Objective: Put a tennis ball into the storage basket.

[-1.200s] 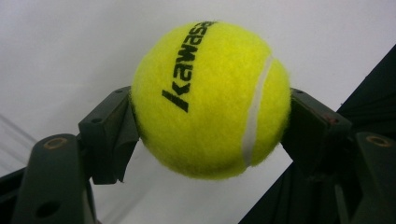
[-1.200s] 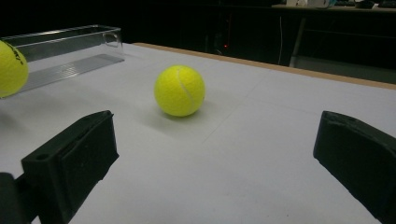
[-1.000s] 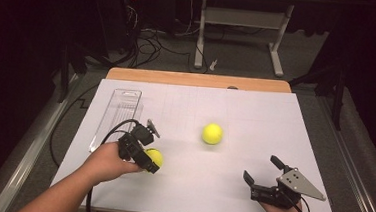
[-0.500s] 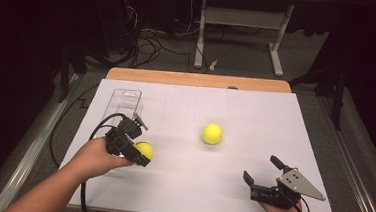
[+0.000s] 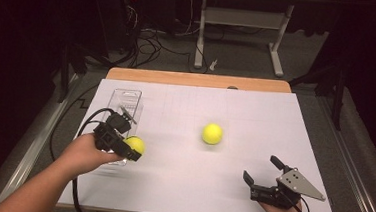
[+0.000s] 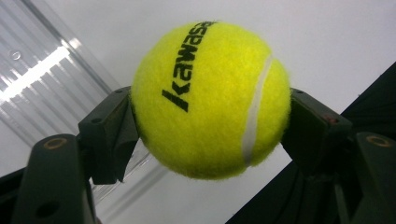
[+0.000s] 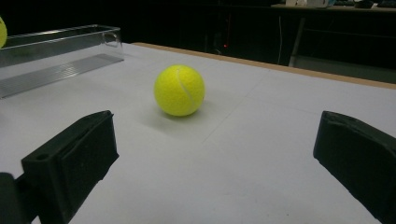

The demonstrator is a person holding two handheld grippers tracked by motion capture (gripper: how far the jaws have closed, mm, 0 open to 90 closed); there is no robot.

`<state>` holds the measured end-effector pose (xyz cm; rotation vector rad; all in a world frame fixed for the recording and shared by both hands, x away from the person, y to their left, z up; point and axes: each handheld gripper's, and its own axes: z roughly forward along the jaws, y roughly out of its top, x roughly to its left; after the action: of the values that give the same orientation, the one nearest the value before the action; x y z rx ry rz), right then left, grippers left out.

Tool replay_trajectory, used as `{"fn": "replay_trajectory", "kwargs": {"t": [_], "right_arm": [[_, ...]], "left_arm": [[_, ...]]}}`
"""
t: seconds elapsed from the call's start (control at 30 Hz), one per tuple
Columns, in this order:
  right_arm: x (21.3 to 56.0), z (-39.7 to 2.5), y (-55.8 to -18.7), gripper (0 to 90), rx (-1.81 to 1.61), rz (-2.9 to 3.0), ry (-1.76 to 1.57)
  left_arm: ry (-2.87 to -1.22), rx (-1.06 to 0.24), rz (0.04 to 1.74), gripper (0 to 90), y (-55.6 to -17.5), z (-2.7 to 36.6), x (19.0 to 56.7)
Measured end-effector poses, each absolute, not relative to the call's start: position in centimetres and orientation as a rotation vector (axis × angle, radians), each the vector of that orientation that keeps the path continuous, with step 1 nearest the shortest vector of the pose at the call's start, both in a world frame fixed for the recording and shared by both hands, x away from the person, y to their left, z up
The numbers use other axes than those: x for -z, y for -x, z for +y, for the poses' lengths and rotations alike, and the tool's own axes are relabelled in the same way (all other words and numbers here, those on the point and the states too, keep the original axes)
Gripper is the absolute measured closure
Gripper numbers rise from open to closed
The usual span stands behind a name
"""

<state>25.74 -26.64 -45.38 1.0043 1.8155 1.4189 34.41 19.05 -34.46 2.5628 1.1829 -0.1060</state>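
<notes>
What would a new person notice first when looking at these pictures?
First, the bright yellow tennis ball clamped in the left claw, over the near end of the clear plastic tray at the table's left. A second tennis ball lies free mid-table on the white sheet, in front of the open right claw.
</notes>
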Motion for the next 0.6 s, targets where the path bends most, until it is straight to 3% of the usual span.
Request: {"fn": "replay_trajectory", "kwargs": {"t": [0.6], "right_arm": [[45.4,-26.6,-25.7,0.1,-1.419,1.819,-1.004]], "left_arm": [[-2.533,0.068,1.273,26.3,-34.8,21.7,34.0]]}}
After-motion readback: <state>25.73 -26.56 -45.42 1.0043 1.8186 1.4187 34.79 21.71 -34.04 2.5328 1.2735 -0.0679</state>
